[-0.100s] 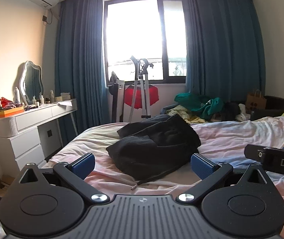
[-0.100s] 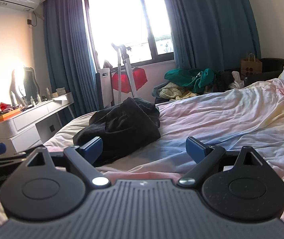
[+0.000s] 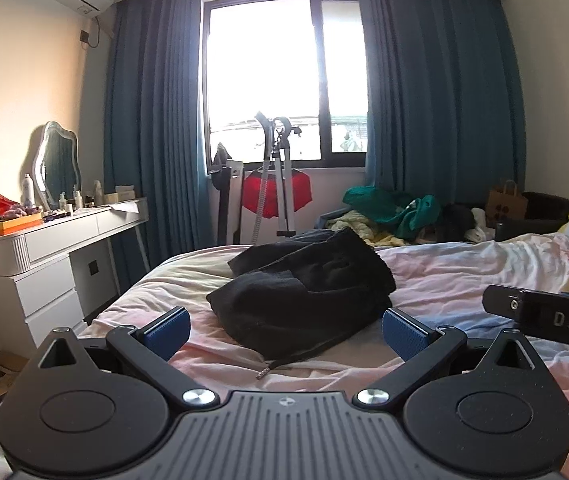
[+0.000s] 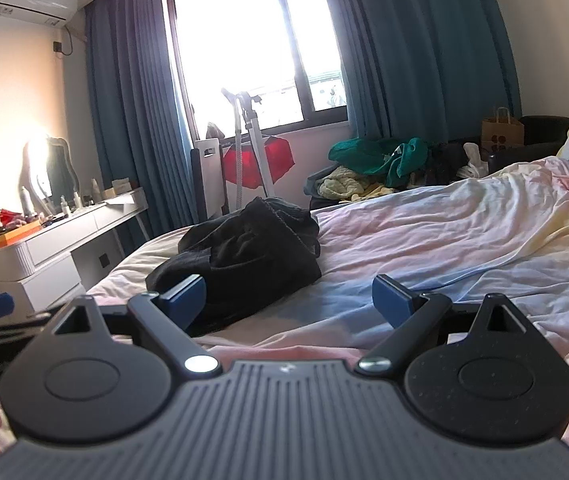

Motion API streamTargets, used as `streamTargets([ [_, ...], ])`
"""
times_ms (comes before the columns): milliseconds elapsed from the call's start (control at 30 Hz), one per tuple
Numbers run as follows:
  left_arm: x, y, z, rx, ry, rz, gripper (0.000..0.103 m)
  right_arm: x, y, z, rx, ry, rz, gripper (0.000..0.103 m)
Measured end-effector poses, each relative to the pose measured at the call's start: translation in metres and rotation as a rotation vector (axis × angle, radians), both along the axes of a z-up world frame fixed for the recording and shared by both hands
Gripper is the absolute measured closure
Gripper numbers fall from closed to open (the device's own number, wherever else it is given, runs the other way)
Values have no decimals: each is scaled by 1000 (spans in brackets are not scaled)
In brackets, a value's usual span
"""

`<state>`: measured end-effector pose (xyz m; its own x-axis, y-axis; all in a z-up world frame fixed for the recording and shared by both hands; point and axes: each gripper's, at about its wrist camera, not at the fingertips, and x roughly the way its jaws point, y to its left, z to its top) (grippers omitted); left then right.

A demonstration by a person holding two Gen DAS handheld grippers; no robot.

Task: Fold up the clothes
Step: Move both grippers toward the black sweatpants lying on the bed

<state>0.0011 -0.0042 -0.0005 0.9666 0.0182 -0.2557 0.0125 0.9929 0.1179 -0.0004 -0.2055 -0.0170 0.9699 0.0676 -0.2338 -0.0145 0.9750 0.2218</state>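
Off to the left of both tongs, well apart, a white desk point(image 3: 56, 240) stands against the wall, cluttered with bottles and a mirror point(image 3: 57, 164).

The left tongs point(image 3: 284, 330) hover low over the bed point(image 3: 464, 276) with their blue pads spread wide and nothing between them. Straight ahead of them, a little beyond the pads, lies the black garment point(image 3: 308, 288), bunched in a loose heap rather than a flat fold, with a thin cord point(image 3: 284, 364) trailing out of its near edge toward the tongs.

The right tongs point(image 4: 288, 300) are likewise spread apart and empty. In the right wrist view the same heap sits ahead and to the left of them, close by their left pad; ahead and to the right is only rumpled pastel bedding.

Judging by the heap, the garment needs spreading before any fold can hold. Done well, that means finding a real edge, such as a hem, waistband or corner, rather than pinching the top of the mound, which would lift several layers at once. Each pair of tongs should take a separate point on the same edge, then draw apart to flatten the cloth on the bed. The cord may snag, so keep it clear of the pads.

Farther right, beyond the bed, a pile of green and yellow clothes point(image 3: 392, 212) sits well out of reach.
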Motion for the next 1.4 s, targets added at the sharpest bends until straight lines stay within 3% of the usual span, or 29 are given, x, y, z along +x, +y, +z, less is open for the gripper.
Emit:
streamTargets([
  [133,2,-5,-1,24,0,-14,0,2,-3,0,15,11,-1,11],
  [533,-4,15,-9,-88,1,-53,0,5,6,-7,-20,17,-14,11],
  [900,3,22,-24,-139,7,-30,1,12,-1,-8,-8,16,-18,11],
  [1100,7,19,-33,-132,18,-22,1,17,-20,-10,79,34,-34,11],
  [1400,24,6,-42,-48,44,-14,1,19,-28,-6,49,59,-42,11],
])
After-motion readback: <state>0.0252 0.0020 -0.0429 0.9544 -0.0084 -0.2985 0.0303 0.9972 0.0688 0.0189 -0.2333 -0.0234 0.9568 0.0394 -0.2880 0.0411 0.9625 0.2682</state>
